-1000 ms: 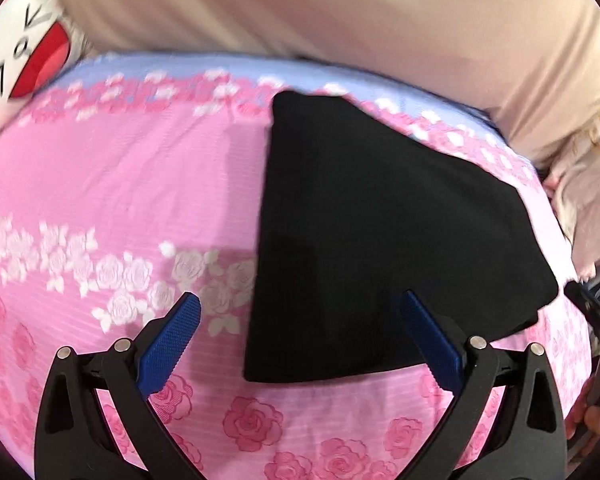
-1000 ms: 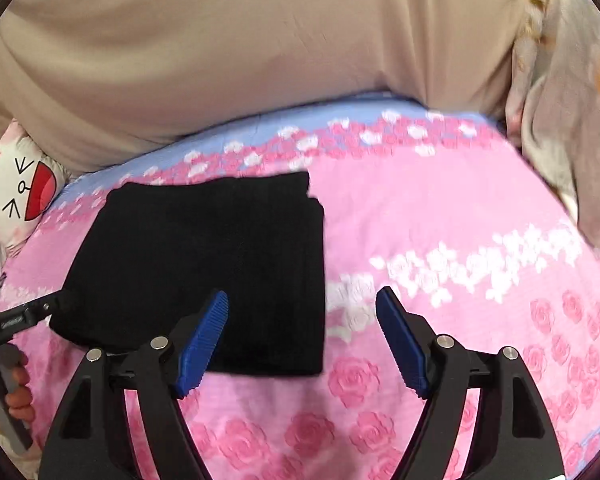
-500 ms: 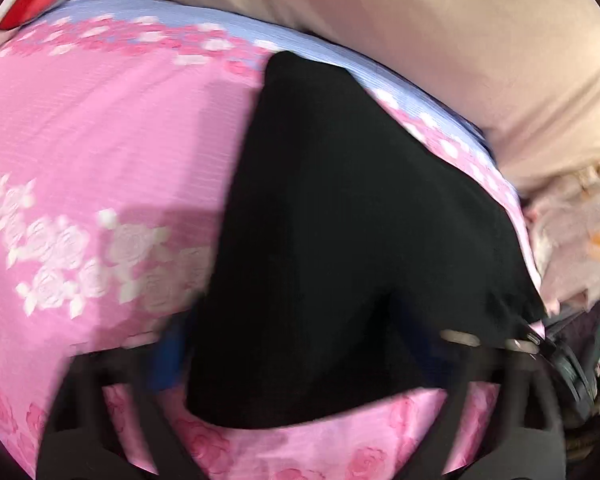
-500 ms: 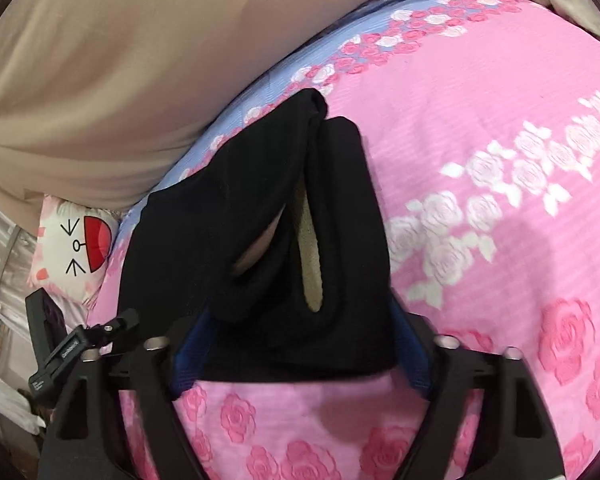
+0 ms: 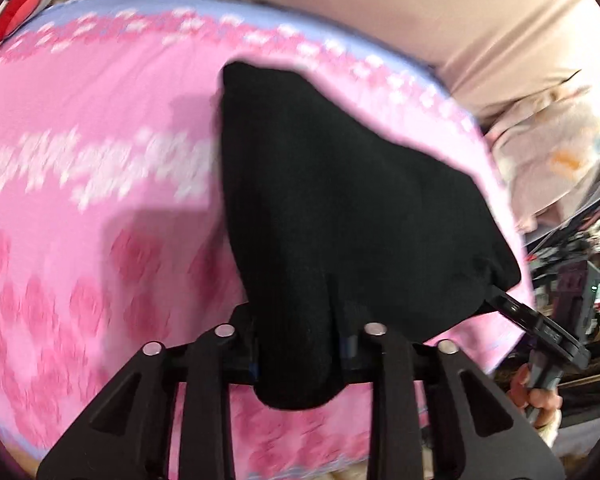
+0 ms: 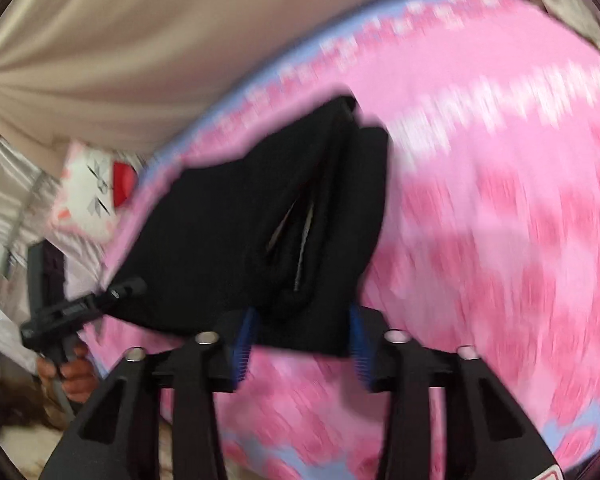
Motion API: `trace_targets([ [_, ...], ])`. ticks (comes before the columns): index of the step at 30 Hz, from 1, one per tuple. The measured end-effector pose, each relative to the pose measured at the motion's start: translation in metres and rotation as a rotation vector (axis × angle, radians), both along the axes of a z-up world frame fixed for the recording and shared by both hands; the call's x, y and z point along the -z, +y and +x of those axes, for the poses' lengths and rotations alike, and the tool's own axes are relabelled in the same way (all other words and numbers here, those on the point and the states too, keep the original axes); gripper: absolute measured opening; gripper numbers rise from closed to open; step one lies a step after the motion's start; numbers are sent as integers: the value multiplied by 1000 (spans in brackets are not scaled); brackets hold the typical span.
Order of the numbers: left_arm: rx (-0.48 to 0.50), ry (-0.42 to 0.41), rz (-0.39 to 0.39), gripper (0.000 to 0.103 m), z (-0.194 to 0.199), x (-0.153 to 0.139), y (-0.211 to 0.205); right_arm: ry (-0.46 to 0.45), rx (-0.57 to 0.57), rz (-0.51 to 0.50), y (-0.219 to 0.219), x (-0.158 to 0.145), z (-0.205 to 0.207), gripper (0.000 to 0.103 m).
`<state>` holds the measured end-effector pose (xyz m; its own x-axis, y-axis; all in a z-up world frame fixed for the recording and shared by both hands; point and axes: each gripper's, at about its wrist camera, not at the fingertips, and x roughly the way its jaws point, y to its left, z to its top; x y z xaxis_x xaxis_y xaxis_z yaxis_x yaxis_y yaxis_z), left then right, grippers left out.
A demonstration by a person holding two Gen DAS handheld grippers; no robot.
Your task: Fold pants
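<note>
Pillow (image 5: 16, 24) with cartoon face lay at far left, off bed edge. Left gripper (image 5: 300, 354) clenched on near-left corner of black pants (image 5: 340, 200); right gripper (image 6: 300, 340) clenched on near-right corner. Both near corners pinched, probably to lift near edge together. Pants, already folded, lay on pink floral bedsheet (image 5: 100, 120), near edge bunched in grip.

Pink floral bedsheet (image 5: 100, 128), beige curtain (image 6: 140, 40)
</note>
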<state>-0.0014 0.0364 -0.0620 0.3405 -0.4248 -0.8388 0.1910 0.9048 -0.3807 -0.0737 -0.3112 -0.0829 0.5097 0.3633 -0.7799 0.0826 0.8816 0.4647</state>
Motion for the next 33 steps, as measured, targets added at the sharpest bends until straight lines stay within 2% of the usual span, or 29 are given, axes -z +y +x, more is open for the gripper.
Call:
trace_targets([
  [1,-28,-4,37,50,-4,7,2,13,12,4,-4,3,-4,59],
  [2,-64,-16,65,53,-6,8,5,5,33,29,-11,-1,-10,58],
  [3,-82,-37,77,52,-9,2,7,-20,48,43,-17,-9,-14,58],
  [5,-101,-160,129,55,-17,-26,8,-129,74,54,-32,-35,-25,58],
  [6,-104,-232,166,72,-21,-42,6,-201,98,27,-40,-54,-30,58],
  [7,-108,-311,209,93,-23,-59,2,-246,124,-26,-43,-66,-30,58],
  [8,-122,-373,238,96,-24,-70,-2,-273,149,-112,-43,-76,-27,58],
  [9,-139,-426,258,96,-22,-78,-7,-286,168,-280,-37,-83,-20,57],
  [10,-146,-464,289,96,-17,-85,-18,-284,170,-406,-28,-82,-11,57],
  [11,-134,-482,303,96,-11,-87,-29,-273,154,-502,-20,-77,0,54],
  [12,-118,-492,305,96,-6,-86,-36,-252,98,-557,-7,-65,17,46],
  [14,-91,-478,338,96,13,-72,-60,-234,22,-533,5,-50,30,42],
  [16,-57,-421,386,96,26,-49,-79,-222,-48,-537,24,-38,38,41],
  [18,-45,-353,402,96,32,-31,-89,-238,-87,-494,37,-41,40,20],
  [20,-8,-338,343,96,23,-29,-92,-269,-111,-403,39,-46,38,19],
  [24,122,-331,227,96,10,-43,-115,-263,-134,-271,37,-46,47,19],
  [25,189,-318,168,97,6,-47,-124,-266,-143,-207,35,-46,47,20],
  [27,263,-301,143,98,1,-47,-141,-264,-188,-23,28,-46,47,26],
  [28,299,-286,144,98,-2,-44,-150,-259,-204,16,29,-44,49,26],
  [30,342,-272,133,97,-3,-37,-162,-238,-229,-43,35,-38,54,27],
  [31,334,-276,165,98,-5,-33,-167,-222,-238,-59,36,-34,58,27],
  [33,331,-266,181,98,0,-25,-171,-195,-239,-22,31,-26,64,28],
])
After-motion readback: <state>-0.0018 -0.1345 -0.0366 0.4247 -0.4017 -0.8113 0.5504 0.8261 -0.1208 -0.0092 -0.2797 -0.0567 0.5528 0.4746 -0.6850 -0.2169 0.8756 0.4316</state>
